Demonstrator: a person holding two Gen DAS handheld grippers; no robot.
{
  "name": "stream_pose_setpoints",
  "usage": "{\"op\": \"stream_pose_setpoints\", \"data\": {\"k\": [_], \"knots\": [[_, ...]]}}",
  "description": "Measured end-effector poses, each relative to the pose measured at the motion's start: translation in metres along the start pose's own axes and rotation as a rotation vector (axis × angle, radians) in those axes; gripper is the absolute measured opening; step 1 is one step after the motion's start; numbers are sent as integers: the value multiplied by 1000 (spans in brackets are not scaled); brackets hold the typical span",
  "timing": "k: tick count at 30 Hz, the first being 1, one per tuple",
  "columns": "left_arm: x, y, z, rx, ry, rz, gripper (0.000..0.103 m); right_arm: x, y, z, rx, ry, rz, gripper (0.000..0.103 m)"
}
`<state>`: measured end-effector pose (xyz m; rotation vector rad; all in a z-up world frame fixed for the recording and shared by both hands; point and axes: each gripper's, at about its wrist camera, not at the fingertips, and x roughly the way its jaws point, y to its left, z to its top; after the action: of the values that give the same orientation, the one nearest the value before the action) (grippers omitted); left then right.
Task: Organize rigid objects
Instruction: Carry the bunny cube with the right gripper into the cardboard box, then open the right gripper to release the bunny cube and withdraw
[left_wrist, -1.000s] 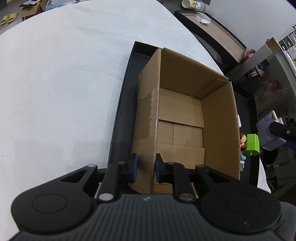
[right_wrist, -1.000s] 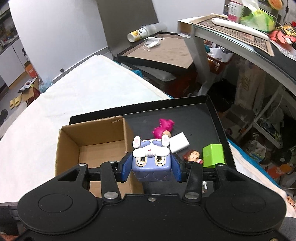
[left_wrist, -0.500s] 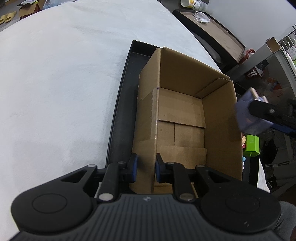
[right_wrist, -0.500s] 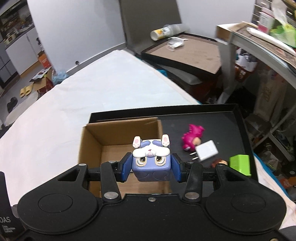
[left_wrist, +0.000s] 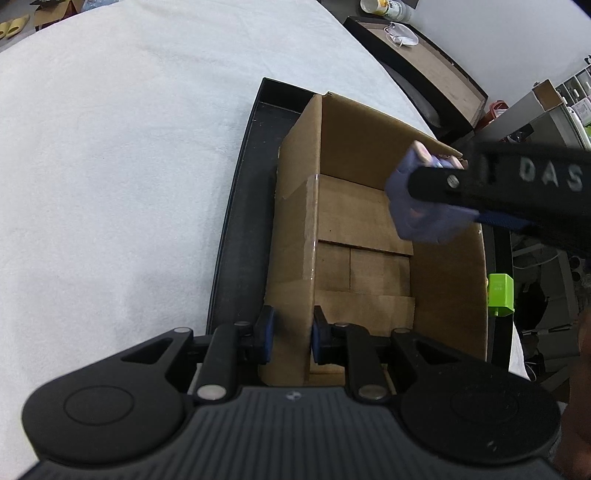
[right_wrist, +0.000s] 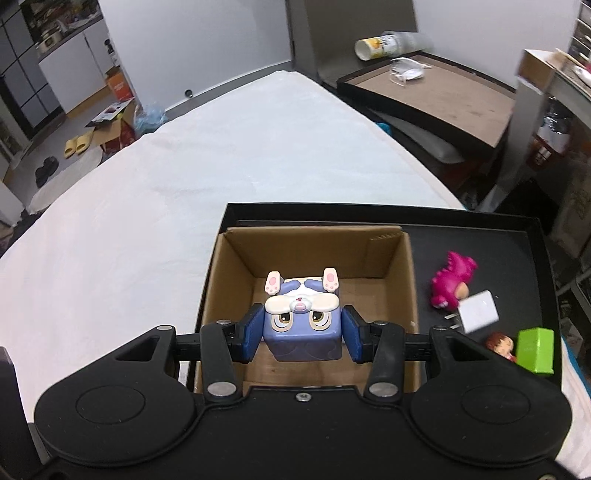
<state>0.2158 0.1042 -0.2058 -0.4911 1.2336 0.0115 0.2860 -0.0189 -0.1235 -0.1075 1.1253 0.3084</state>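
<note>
We pinch the box (left_wrist: 369, 229) wall with the left hand-held gripper (left_wrist: 290, 334), steadying it. The right hand-held gripper (right_wrist: 301, 334) grips the cube toy (right_wrist: 301, 325) above the box; we should lower it, then release.

Even indoor light, soft shadows, fisheye-bent edges, motion-blurred right tongs (left_wrist: 424, 206)
</note>
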Motion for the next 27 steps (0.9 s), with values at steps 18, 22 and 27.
{"op": "stream_pose_setpoints", "data": {"k": [18, 22, 27], "knots": [[5, 2, 3, -7, 13, -1, 22, 5, 1, 10, -4, -18, 14, 60], [5, 0, 3, -3, 12, 4, 22, -3, -14, 5, 21, -20, 5, 63], [4, -1, 3, -9, 13, 11, 22, -16, -33, -4, 49, -30, 7, 67]]}}
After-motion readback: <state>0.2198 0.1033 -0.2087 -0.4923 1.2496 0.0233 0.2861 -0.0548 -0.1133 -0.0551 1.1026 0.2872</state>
